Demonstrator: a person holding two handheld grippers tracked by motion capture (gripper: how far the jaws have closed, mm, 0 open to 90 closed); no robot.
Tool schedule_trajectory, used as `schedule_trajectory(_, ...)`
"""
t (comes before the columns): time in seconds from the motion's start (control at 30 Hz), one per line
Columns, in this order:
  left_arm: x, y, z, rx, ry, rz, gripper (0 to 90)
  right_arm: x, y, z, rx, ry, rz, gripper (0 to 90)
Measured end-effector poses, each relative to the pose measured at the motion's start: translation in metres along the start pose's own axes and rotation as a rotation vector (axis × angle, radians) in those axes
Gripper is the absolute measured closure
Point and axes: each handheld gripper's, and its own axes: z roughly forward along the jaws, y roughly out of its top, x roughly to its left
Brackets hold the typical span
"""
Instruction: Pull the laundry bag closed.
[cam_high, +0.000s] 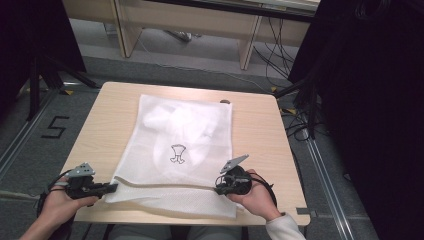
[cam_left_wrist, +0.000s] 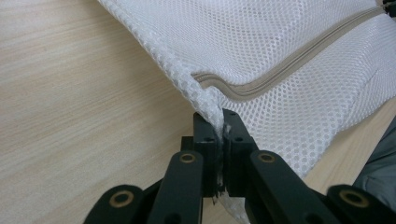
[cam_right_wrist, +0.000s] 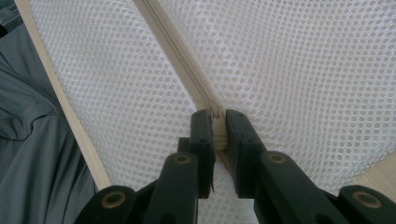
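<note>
A white mesh laundry bag (cam_high: 180, 145) lies flat on the wooden table (cam_high: 255, 130), with white cloth and a small black-printed item inside. A beige zipper (cam_high: 165, 186) runs across its near end. My left gripper (cam_high: 111, 188) is shut on the bag's left edge (cam_left_wrist: 210, 100) where the zipper (cam_left_wrist: 280, 70) starts. My right gripper (cam_high: 220, 187) is shut on the zipper (cam_right_wrist: 187, 74) at its right end, the beige piece pinched between the jaws. Mesh (cam_right_wrist: 303, 70) spreads out on both sides of it.
The bag's near edge reaches the table's front edge (cam_high: 200, 221). A small dark spot (cam_high: 225, 101) sits at the bag's far right corner. Black stands and cables (cam_high: 305, 110) flank the table on the floor. The person's grey trousers (cam_right_wrist: 32, 140) lie below the table edge.
</note>
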Motion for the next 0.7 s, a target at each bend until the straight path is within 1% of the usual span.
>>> schedule_trajectory(0.03,0.0001,0.0,-0.0001,0.001,-0.001,-0.001,85.7,-0.0003,-0.0001,-0.0005,0.005,-0.003,-0.004,82.3)
schedule_trajectory(0.07,0.0001,0.0,-0.0001,0.0,-0.001,-0.002,85.7,0.0,-0.0006,-0.0011,0.007,-0.002,0.008,82.3)
schedule_trajectory(0.17,-0.0001,0.0,-0.0002,-0.002,0.0,-0.002,85.7,-0.001,-0.0014,-0.0009,0.0,-0.001,0.0,82.3)
schedule_trajectory(0.2,-0.0001,0.0001,-0.0003,-0.001,0.001,0.0,85.7,-0.002,-0.0016,-0.0014,-0.002,0.003,-0.012,82.3)
schedule_trajectory(0.27,0.0,0.0,-0.0003,-0.003,0.001,-0.002,85.7,-0.0021,-0.0021,-0.0014,-0.004,-0.003,-0.015,82.3)
schedule_trajectory(0.3,0.0001,0.0001,-0.0004,-0.002,0.001,0.0,85.7,-0.0014,-0.0026,-0.0028,0.004,-0.004,0.003,82.3)
schedule_trajectory(0.33,-0.0001,0.0001,-0.0005,-0.005,0.005,0.0,85.7,-0.0016,-0.0027,-0.0028,0.003,-0.002,0.001,82.3)
schedule_trajectory(0.37,0.0001,0.0002,-0.0008,-0.003,0.002,0.0,85.7,-0.0011,-0.0031,-0.0029,0.006,-0.008,0.01,82.3)
schedule_trajectory(0.47,0.0003,0.0002,-0.0007,-0.002,0.004,0.0,85.7,-0.0028,-0.0045,-0.0032,0.005,-0.004,0.004,82.3)
schedule_trajectory(0.53,0.0003,0.0002,-0.0008,-0.002,0.004,-0.001,85.7,-0.0033,-0.0059,-0.0037,0.011,-0.008,0.011,82.2)
schedule_trajectory(0.6,0.0003,0.0002,-0.0009,-0.003,0.004,-0.002,85.7,-0.0041,-0.0069,-0.0041,0.009,-0.007,0.009,82.3)
schedule_trajectory(0.63,0.0003,0.0002,-0.0008,-0.002,0.003,-0.002,85.7,-0.0033,-0.0074,-0.0047,0.01,-0.003,0.024,82.3)
schedule_trajectory(0.67,0.0002,0.0002,-0.0007,-0.004,0.005,-0.001,85.7,-0.004,-0.0076,-0.0047,0.003,-0.006,0.015,82.3)
schedule_trajectory(0.7,0.0003,0.0003,-0.0008,-0.003,0.004,-0.002,85.8,-0.0038,-0.0078,-0.005,0.006,-0.007,0.017,82.3)
